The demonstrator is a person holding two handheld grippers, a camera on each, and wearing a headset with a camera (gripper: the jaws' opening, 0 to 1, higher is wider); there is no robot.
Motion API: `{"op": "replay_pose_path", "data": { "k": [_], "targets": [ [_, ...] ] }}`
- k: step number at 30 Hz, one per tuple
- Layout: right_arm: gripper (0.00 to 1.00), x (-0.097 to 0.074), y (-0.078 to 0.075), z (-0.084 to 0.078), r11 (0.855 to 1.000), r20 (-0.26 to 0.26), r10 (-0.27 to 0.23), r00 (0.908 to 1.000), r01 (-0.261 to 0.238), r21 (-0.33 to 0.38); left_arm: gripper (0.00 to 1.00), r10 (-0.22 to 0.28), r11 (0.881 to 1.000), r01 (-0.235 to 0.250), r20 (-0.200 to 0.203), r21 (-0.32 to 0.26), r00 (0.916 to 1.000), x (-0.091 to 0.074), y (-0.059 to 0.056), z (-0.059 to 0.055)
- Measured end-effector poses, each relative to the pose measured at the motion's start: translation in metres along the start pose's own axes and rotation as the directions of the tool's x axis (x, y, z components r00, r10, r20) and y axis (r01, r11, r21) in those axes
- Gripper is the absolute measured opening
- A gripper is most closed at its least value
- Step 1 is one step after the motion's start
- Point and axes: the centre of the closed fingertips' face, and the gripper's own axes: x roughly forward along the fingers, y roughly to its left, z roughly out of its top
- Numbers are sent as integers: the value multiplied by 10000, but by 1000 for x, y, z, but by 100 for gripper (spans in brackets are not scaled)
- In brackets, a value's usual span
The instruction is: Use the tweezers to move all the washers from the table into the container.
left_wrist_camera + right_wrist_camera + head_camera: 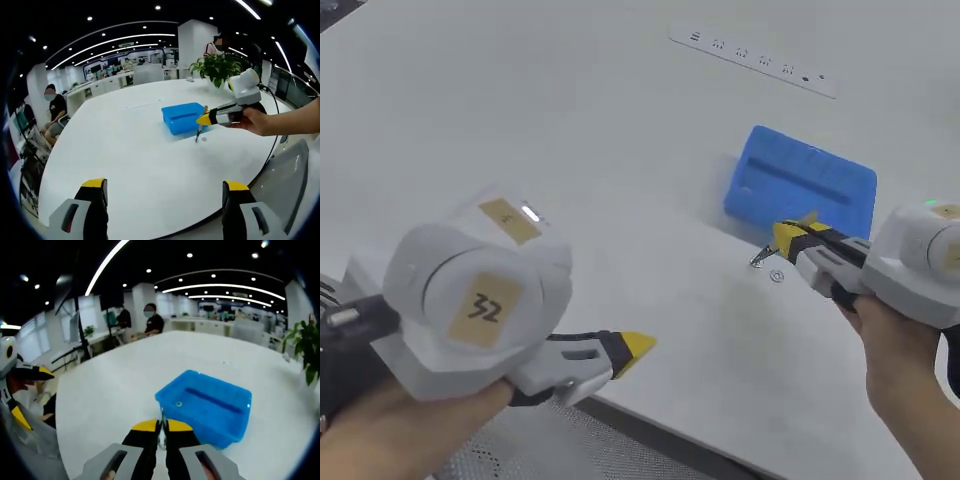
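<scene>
On the white table stands the blue container, a shallow tub, also seen in the left gripper view and the right gripper view. One washer lies inside it. My right gripper is shut on the tweezers, just in front of the container. The tweezers point down at the table. A small washer lies on the table just beside their tips. My left gripper is open with nothing in it, near the table's front edge, far left of the container.
A white power strip lies at the far side of the table. A potted plant stands beyond the container. People sit at desks in the background. The table's front edge runs just below my left gripper.
</scene>
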Motion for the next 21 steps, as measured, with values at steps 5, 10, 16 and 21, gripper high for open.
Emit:
{"op": "replay_pose_path", "data": {
  "k": [5,10,16,21],
  "targets": [
    [1,-1,5,-1,9976,-33,82,10000,-84,-686,97,-31,10000,31,5,25,10000,0,-2,1],
    [0,-2,6,-1,9959,177,37,9998,-21,-900,97,-75,10000,75,4,37,10000,1,-4,1],
    [0,-2,5,-2,9937,170,23,9999,-4,-1124,97,-96,9999,96,-31,43,9999,1,-5,0],
    [0,-3,3,-4,9942,25,2,10000,1,-1077,98,-77,10000,78,-36,40,10000,2,-5,0]
  ]
}}
